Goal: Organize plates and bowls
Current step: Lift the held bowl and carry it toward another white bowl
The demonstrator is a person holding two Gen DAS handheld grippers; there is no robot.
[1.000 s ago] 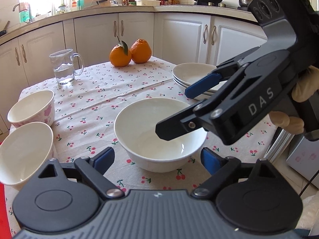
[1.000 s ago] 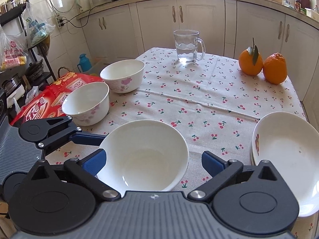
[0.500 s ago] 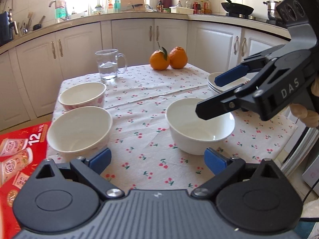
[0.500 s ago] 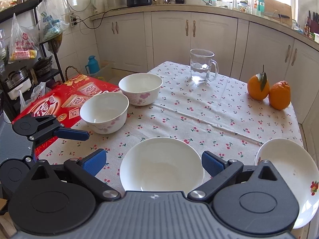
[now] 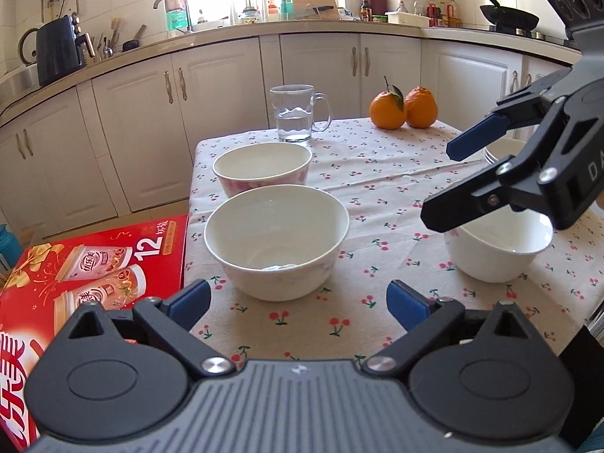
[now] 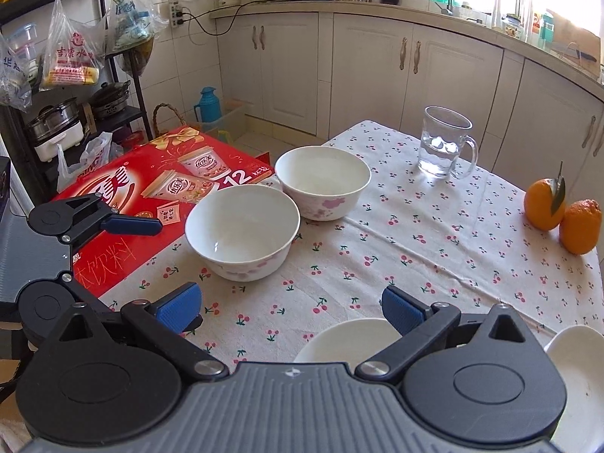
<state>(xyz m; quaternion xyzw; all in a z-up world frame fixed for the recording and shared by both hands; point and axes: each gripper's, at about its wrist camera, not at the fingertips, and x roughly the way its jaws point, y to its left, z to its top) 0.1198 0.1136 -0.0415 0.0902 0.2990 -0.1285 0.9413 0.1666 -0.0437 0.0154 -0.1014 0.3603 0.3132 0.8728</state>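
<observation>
Three white bowls stand on the cherry-print tablecloth (image 5: pixel 377 196). The near flowered bowl (image 5: pixel 277 239) sits just ahead of my open, empty left gripper (image 5: pixel 298 302), with a second flowered bowl (image 5: pixel 262 168) behind it. The plain white bowl (image 5: pixel 498 249) sits to the right, under my right gripper. In the right wrist view my right gripper (image 6: pixel 290 304) is open and empty above the plain bowl's rim (image 6: pixel 347 339). The two flowered bowls (image 6: pixel 243 236) (image 6: pixel 322 181) lie ahead of it. A stack of white plates (image 6: pixel 577 370) is at the lower right.
A glass mug of water (image 5: pixel 296 117) and two oranges (image 5: pixel 402 107) stand at the table's far side. A red drink carton (image 5: pixel 87 264) lies off the table's left edge. Kitchen cabinets (image 5: pixel 302 75) run behind. A shelf with pots and bags (image 6: pixel 68 75) stands left.
Both grippers have pulled back and swung left, away from the plain bowl. The left gripper now faces the near flowered bowl. The bowls have not moved.
</observation>
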